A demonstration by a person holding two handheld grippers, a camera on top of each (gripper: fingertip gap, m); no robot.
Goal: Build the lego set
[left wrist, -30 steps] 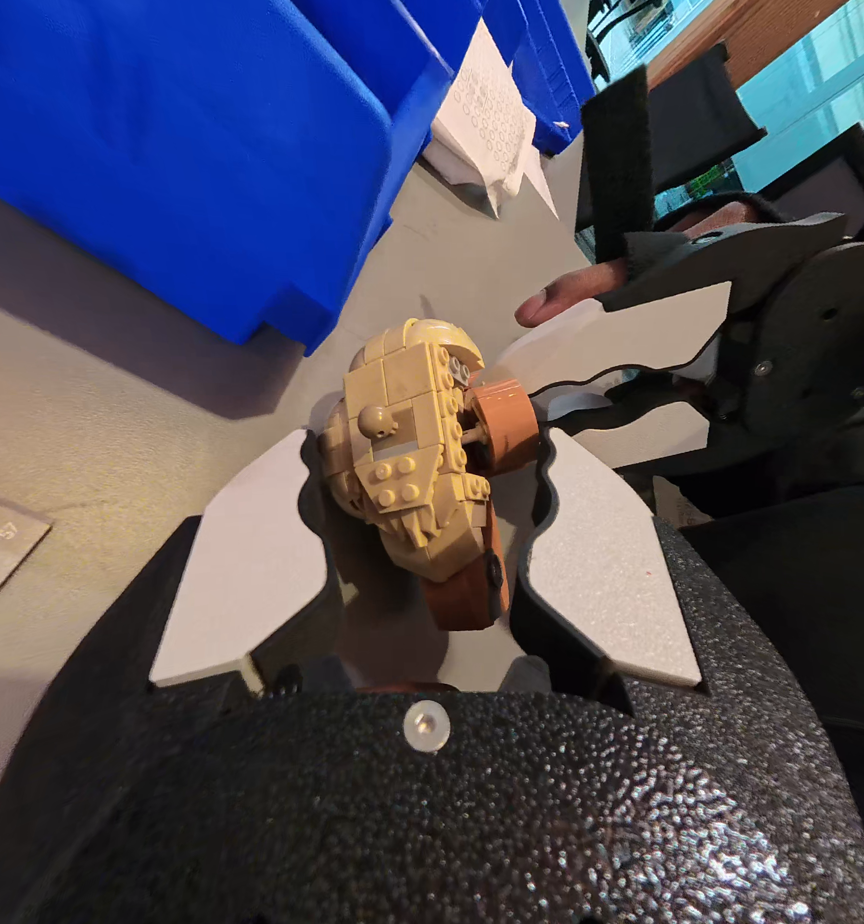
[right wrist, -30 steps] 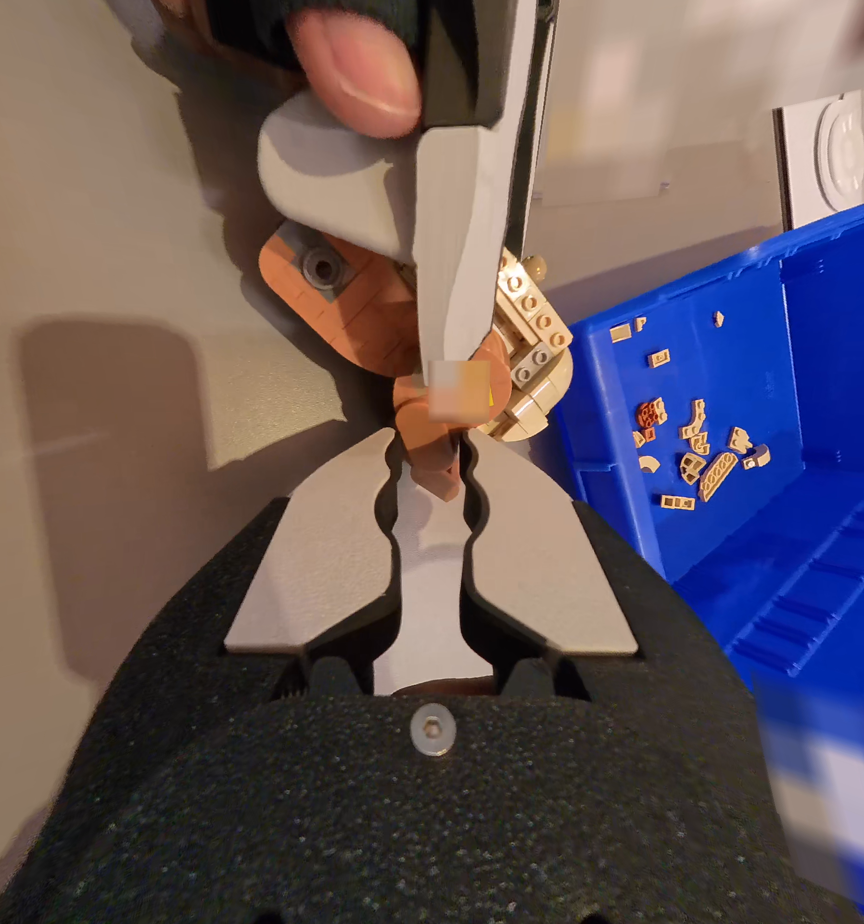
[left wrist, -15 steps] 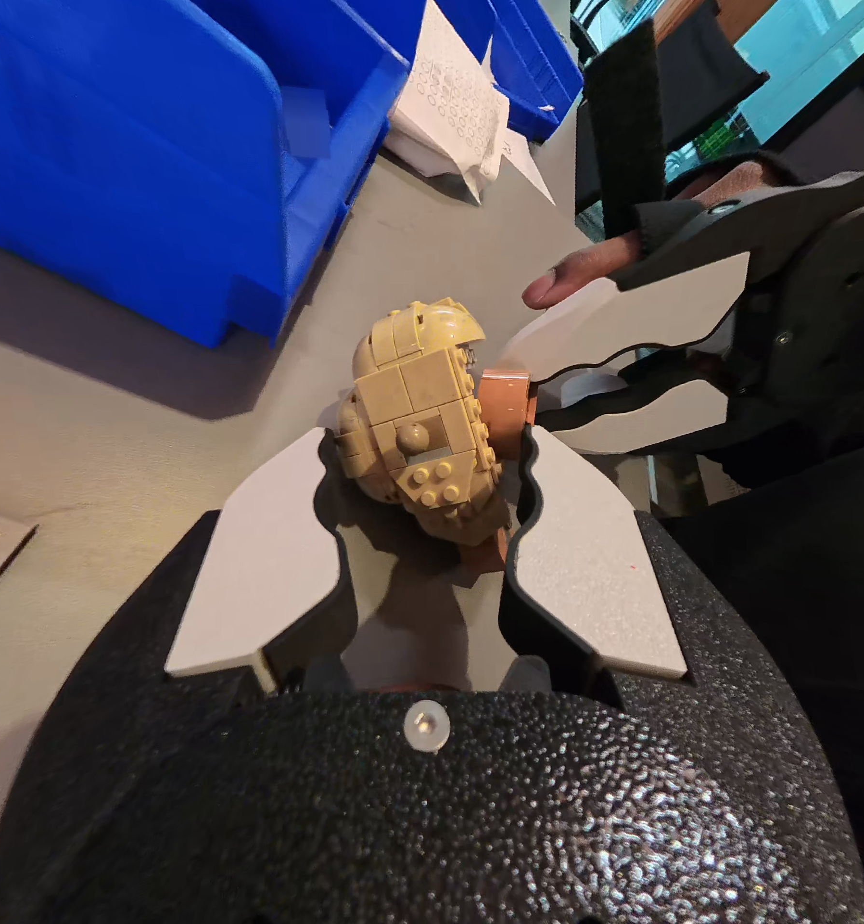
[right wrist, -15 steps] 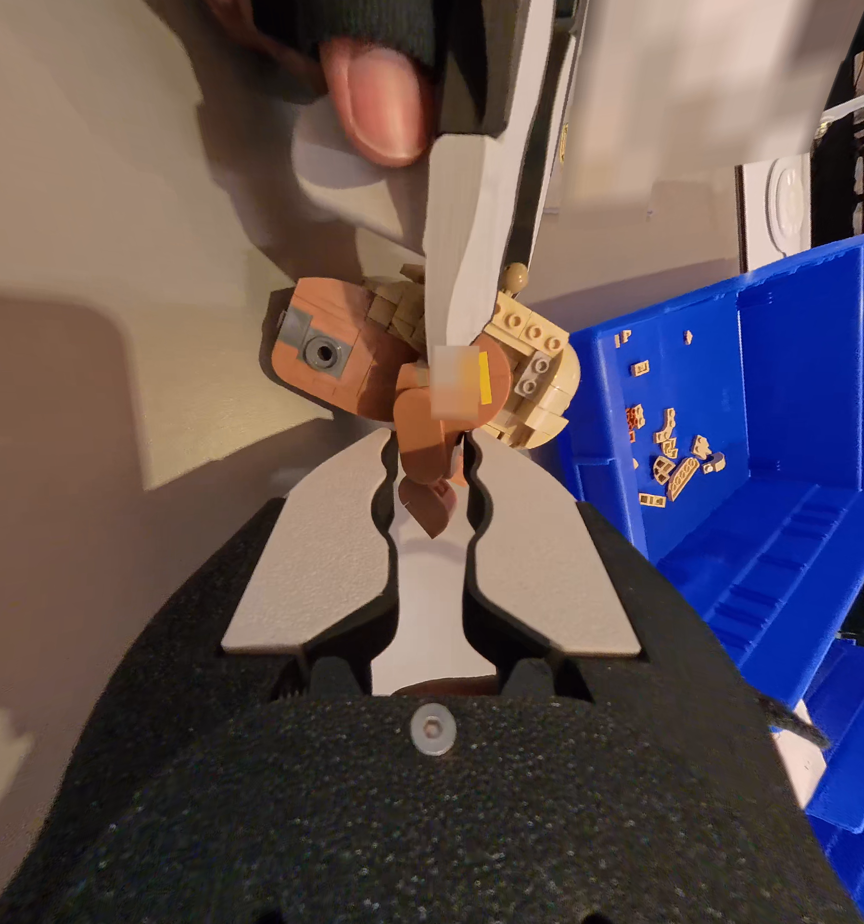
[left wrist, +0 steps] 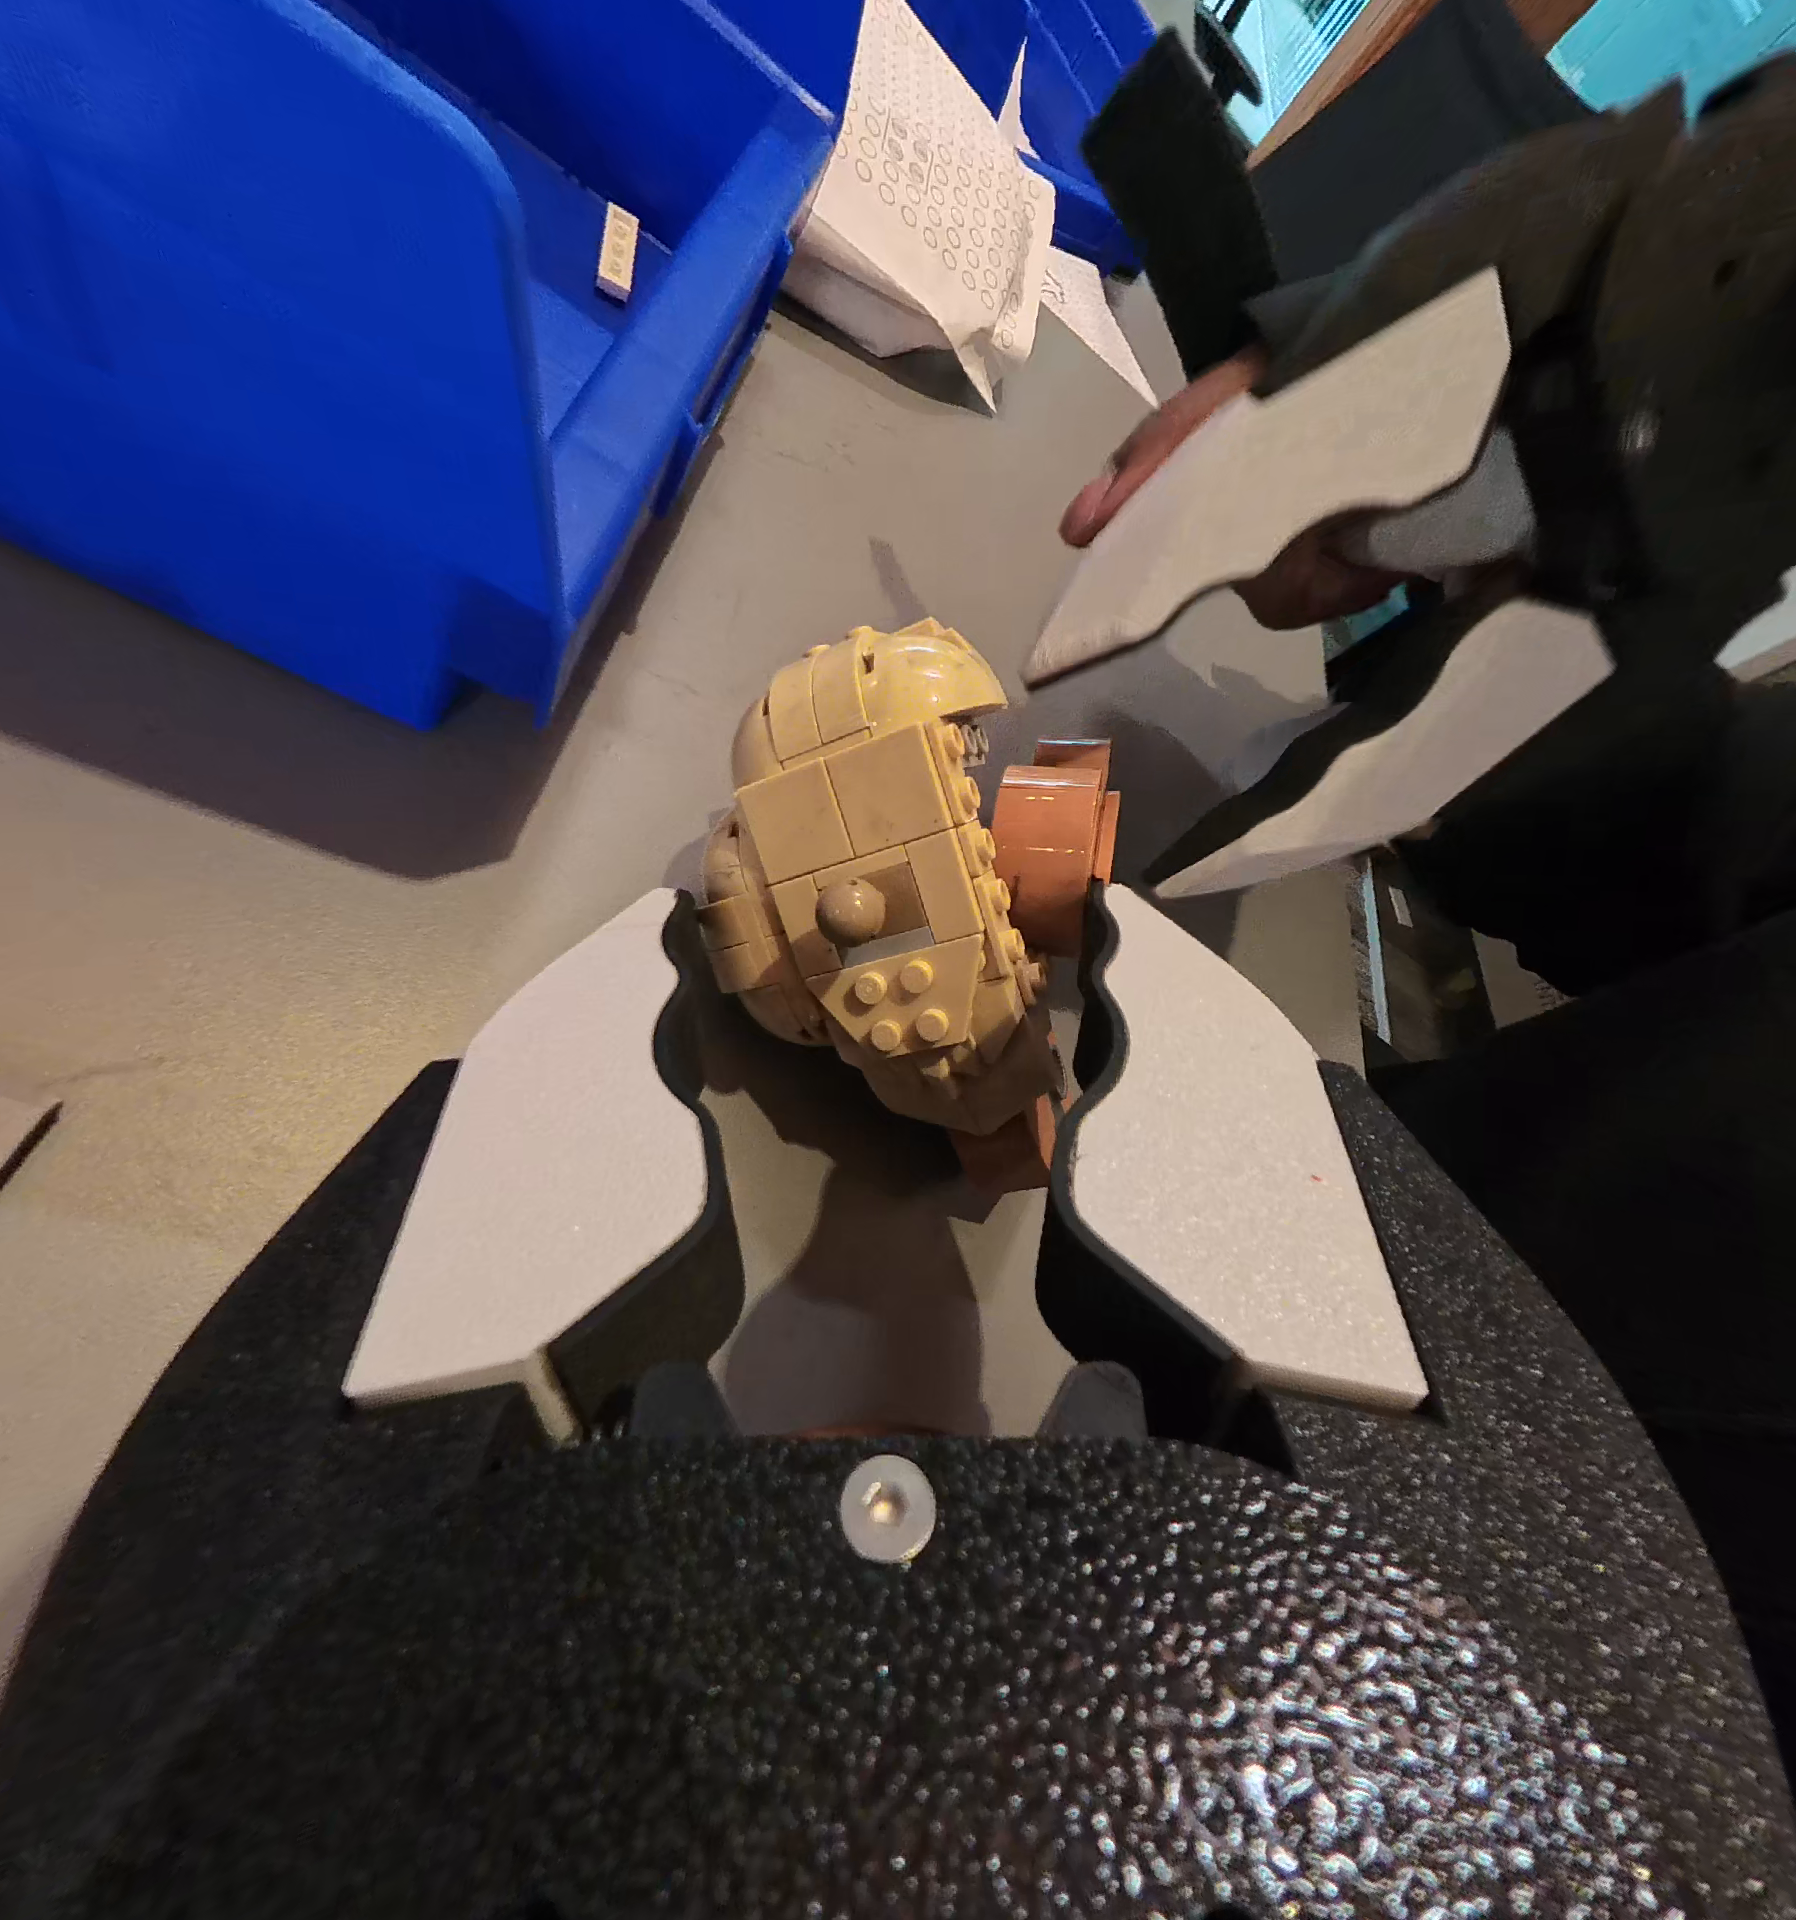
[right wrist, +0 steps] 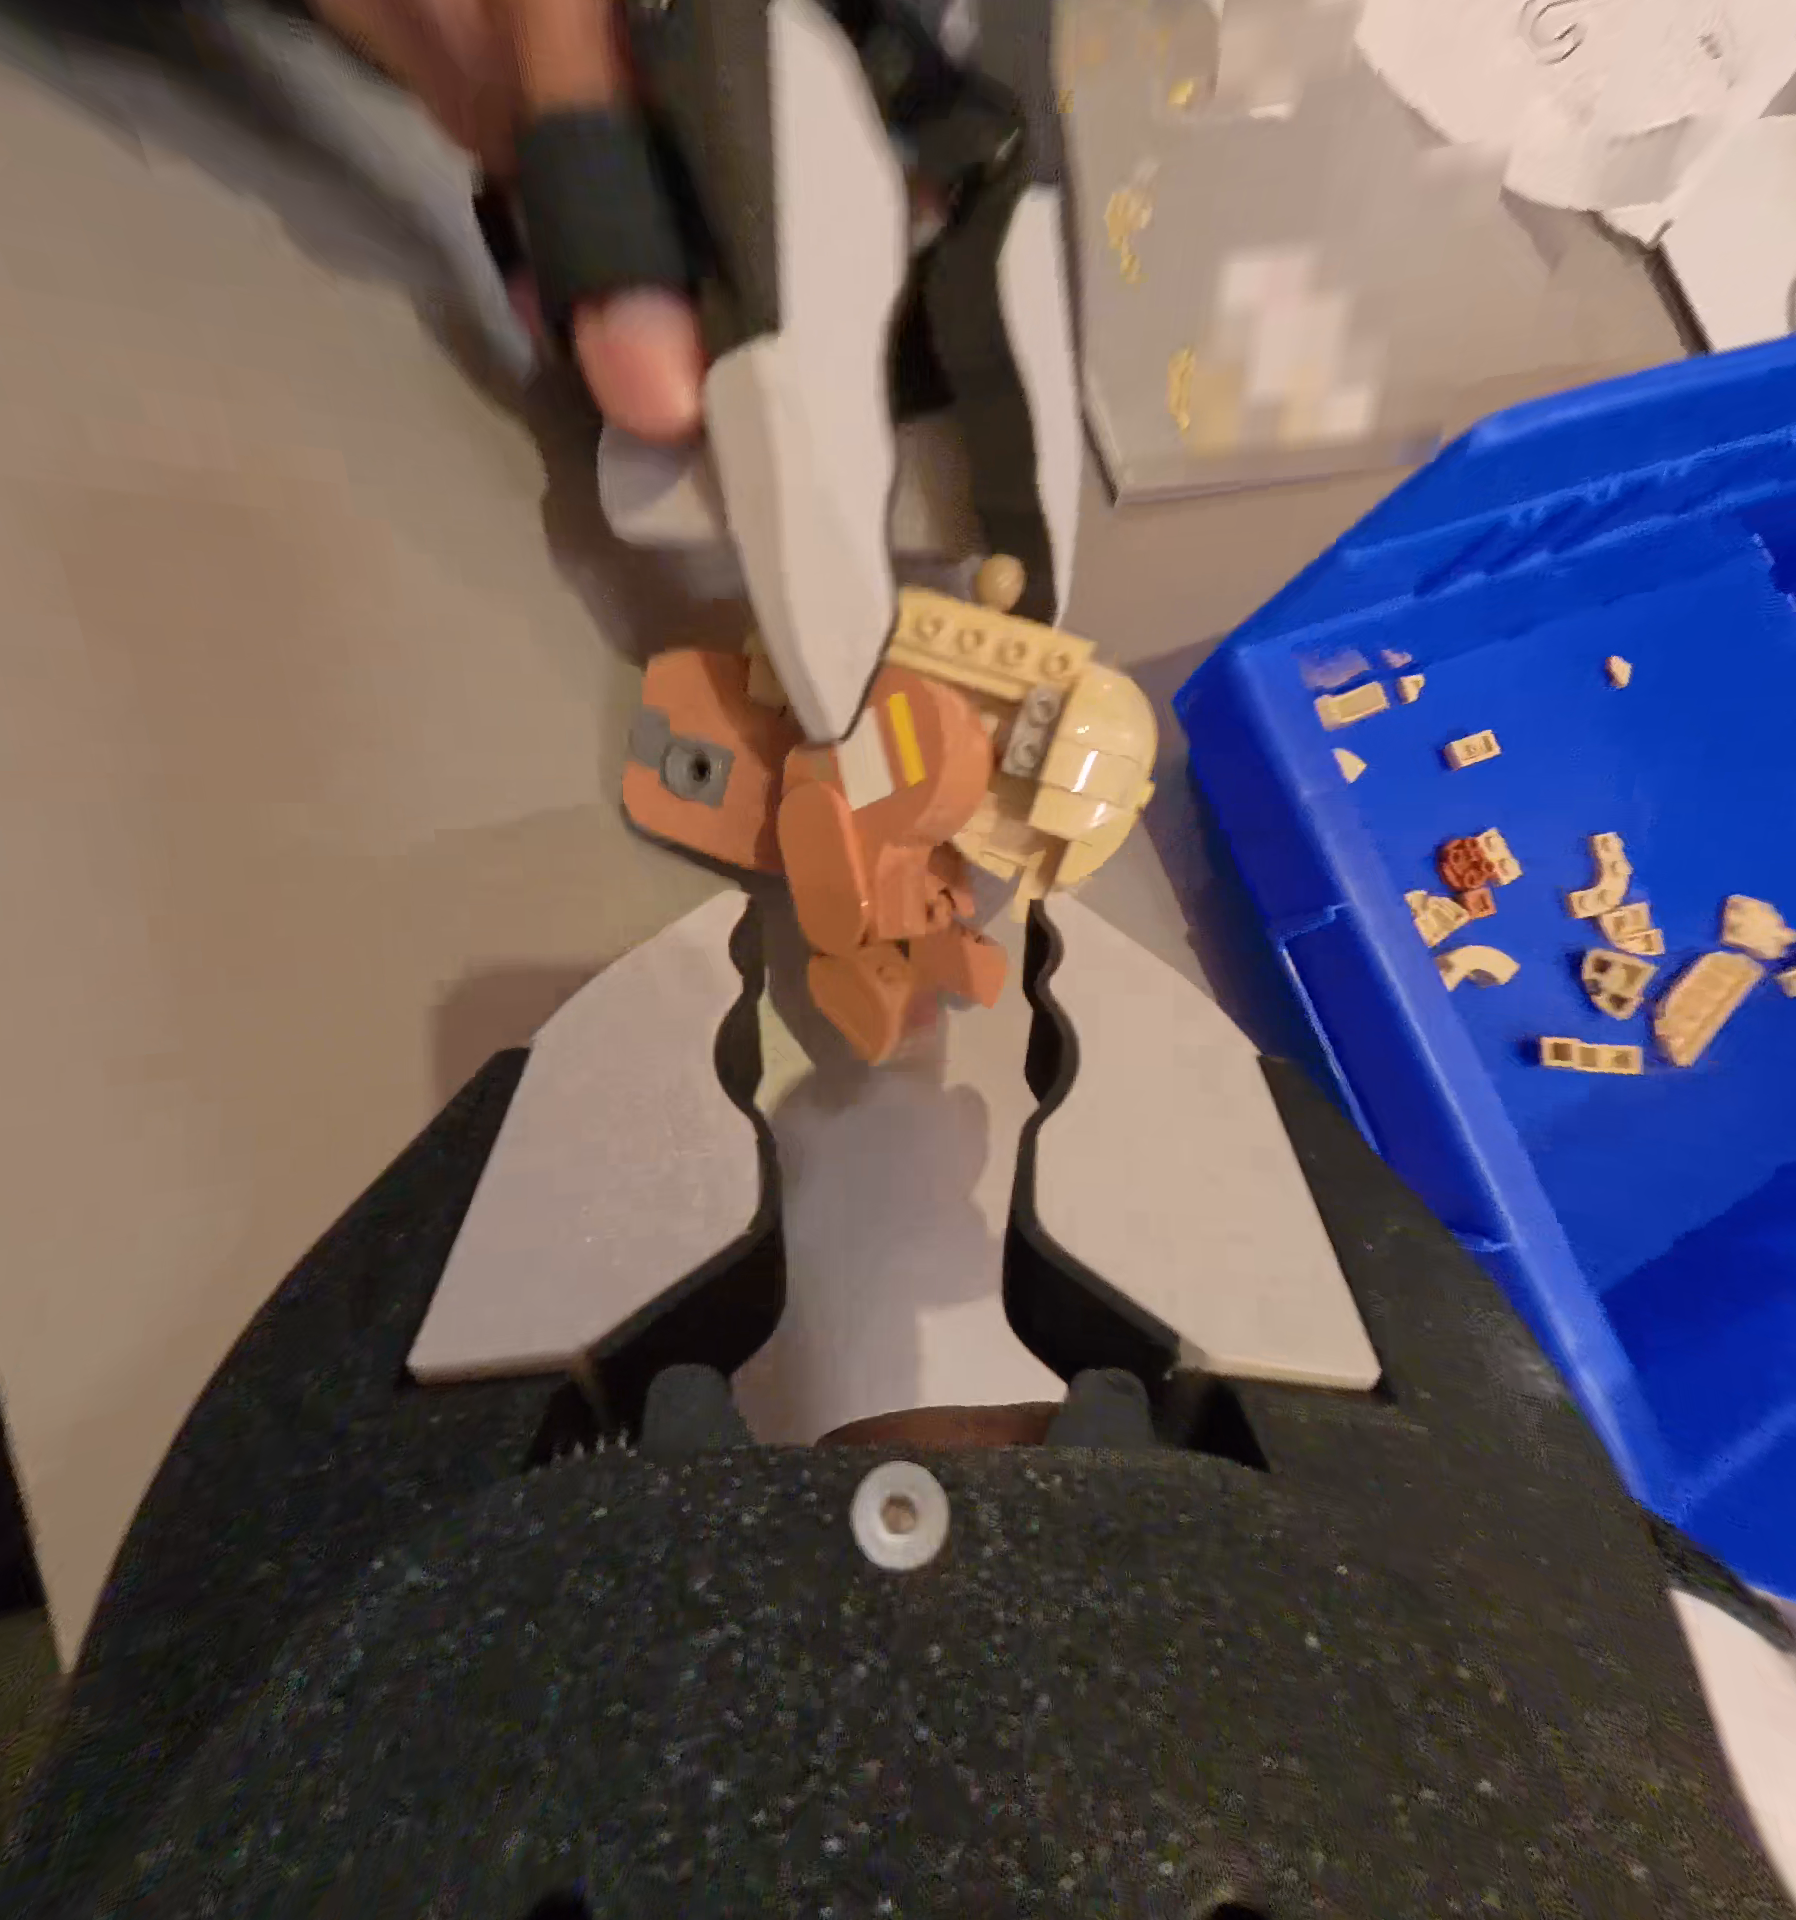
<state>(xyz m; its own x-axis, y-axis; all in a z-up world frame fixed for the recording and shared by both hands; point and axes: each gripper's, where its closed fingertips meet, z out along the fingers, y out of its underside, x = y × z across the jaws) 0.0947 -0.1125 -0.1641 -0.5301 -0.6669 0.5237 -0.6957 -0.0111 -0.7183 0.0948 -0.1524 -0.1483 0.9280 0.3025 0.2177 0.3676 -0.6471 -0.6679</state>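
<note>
A tan and brown brick-built model [left wrist: 852, 862] sits between the fingers of my left gripper [left wrist: 889, 914]. Both pads press on it: one on the tan side, the other on the brown side. A round brown part [left wrist: 1050, 831] sticks out toward my right gripper [left wrist: 1122, 774], which stands open a little way off and touches nothing. In the right wrist view, the brown end of the model [right wrist: 904, 810] lies between my right gripper's [right wrist: 889, 914] spread fingers, with a gap on each side. The left gripper's finger [right wrist: 811, 582] comes down onto the model from above.
A blue bin [left wrist: 250, 364] stands on the grey table, close to the left of the model. In the right wrist view the blue bin [right wrist: 1652, 1299] holds several small tan and brown bricks [right wrist: 1600, 956]. White printed sheets [left wrist: 935, 208] lie behind. A hand [right wrist: 634, 364] holds the left gripper.
My right gripper has opened, let go of the brown part and drawn back a little. My left gripper closed in on the model a second ago and has kept its hold.
</note>
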